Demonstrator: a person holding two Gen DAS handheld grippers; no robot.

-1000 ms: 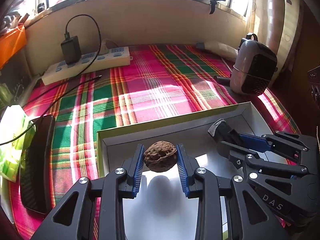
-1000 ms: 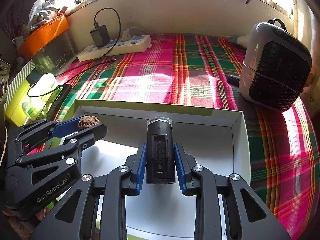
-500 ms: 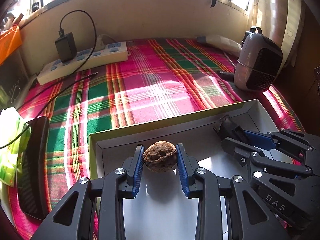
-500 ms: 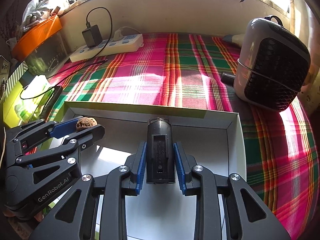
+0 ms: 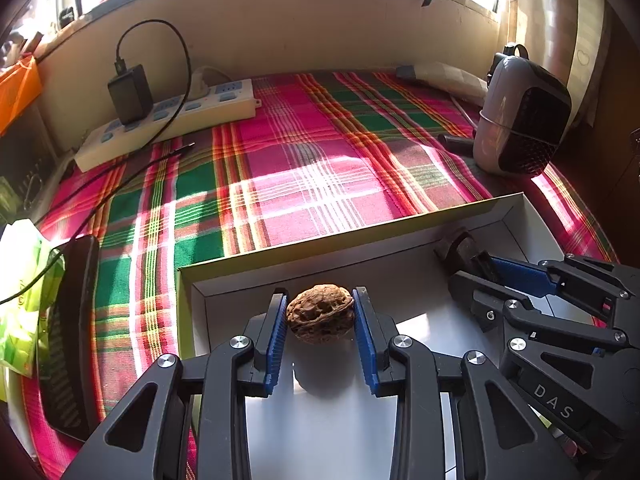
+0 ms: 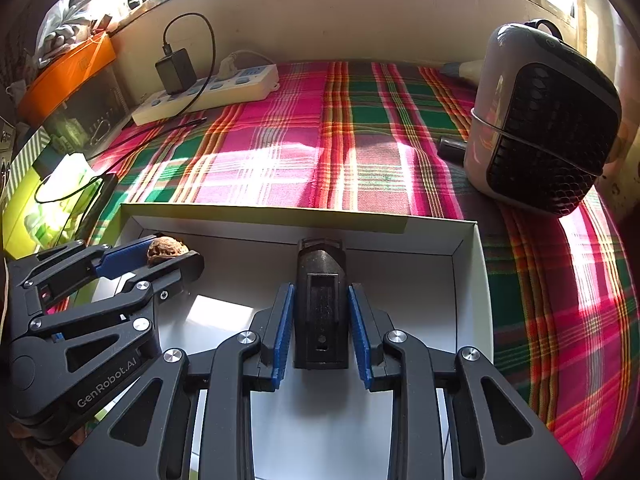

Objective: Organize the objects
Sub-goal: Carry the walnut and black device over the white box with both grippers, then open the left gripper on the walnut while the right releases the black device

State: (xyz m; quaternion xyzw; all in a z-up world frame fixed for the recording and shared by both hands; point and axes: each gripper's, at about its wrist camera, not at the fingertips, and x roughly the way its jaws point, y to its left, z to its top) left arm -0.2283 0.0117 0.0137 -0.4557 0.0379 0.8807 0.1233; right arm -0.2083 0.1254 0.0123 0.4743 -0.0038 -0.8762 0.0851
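While both hold their loads over the white box (image 5: 516,216) on the desk, the left hand-held gripper (image 5: 320,316) pinches a walnut (image 5: 320,314) across its middle: light, hard, round and bumpy, likely to roll once freed. The right hand-held gripper (image 6: 321,320) clamps a stiff black plastic block (image 6: 320,308) by its flat sides, a surer hold.

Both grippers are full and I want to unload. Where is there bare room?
The white cardboard box floor is bare between the brown walnut and the black plastic block. The plaid tablecloth is clear mid-table. Crowded: white power strip at back, grey heater on the right.
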